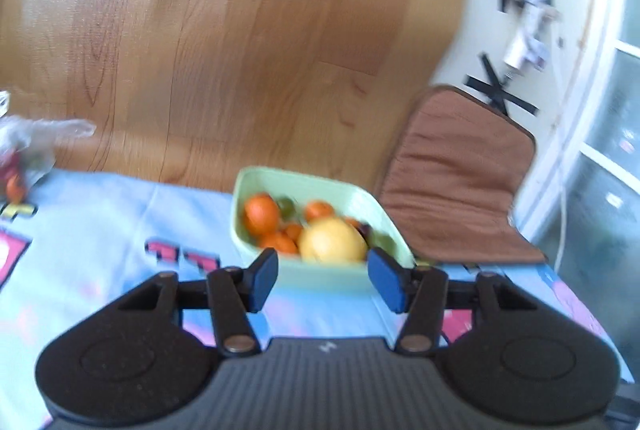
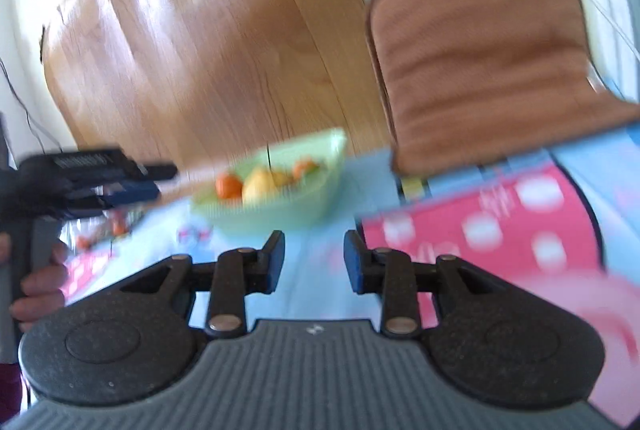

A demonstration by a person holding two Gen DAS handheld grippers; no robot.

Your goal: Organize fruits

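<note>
A pale green bowl (image 1: 352, 198) stands on the blue patterned tablecloth, holding several oranges (image 1: 262, 216), a large yellow fruit (image 1: 332, 240) and some green and dark fruits. My left gripper (image 1: 322, 276) is open and empty, just in front of the bowl's near wall. The bowl also shows in the right wrist view (image 2: 280, 214), ahead and left of my right gripper (image 2: 314, 262), which is open and empty above the cloth. The left gripper (image 2: 132, 186) shows at the left of that view. Both views are blurred.
A clear plastic bag with small fruits (image 1: 20, 158) lies at the table's far left edge. A chair with a brown cushion (image 1: 460, 170) stands beyond the table at right. Wooden floor lies beyond. A pink object (image 2: 600, 310) blurs at lower right.
</note>
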